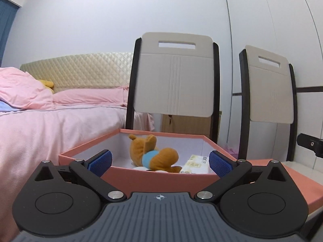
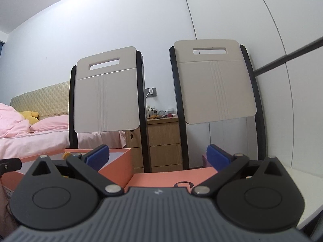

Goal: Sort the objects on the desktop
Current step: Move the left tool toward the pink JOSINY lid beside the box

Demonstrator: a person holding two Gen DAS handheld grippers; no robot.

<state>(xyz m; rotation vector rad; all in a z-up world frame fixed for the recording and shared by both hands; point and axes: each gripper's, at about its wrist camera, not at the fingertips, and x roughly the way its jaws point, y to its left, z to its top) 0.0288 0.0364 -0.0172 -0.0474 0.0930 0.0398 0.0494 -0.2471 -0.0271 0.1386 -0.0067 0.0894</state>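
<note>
An open salmon-pink box (image 1: 153, 179) with a white inside stands in front of my left gripper (image 1: 160, 162). In it lie a brown plush dog in a blue shirt (image 1: 155, 155) and a pale yellow printed packet (image 1: 195, 164). My left gripper is open and empty, just before the box's near wall. My right gripper (image 2: 158, 157) is open and empty above the flat pink lid (image 2: 171, 178), which lies right of the box (image 2: 119, 165). The lid also shows in the left wrist view (image 1: 302, 183).
Two folding chairs (image 2: 107, 94) (image 2: 216, 84) stand behind the table against the wall. A bed with pink covers (image 1: 50, 125) lies at the left. A wooden nightstand (image 2: 163, 143) stands between the chairs. The white tabletop (image 2: 306, 189) shows at the right.
</note>
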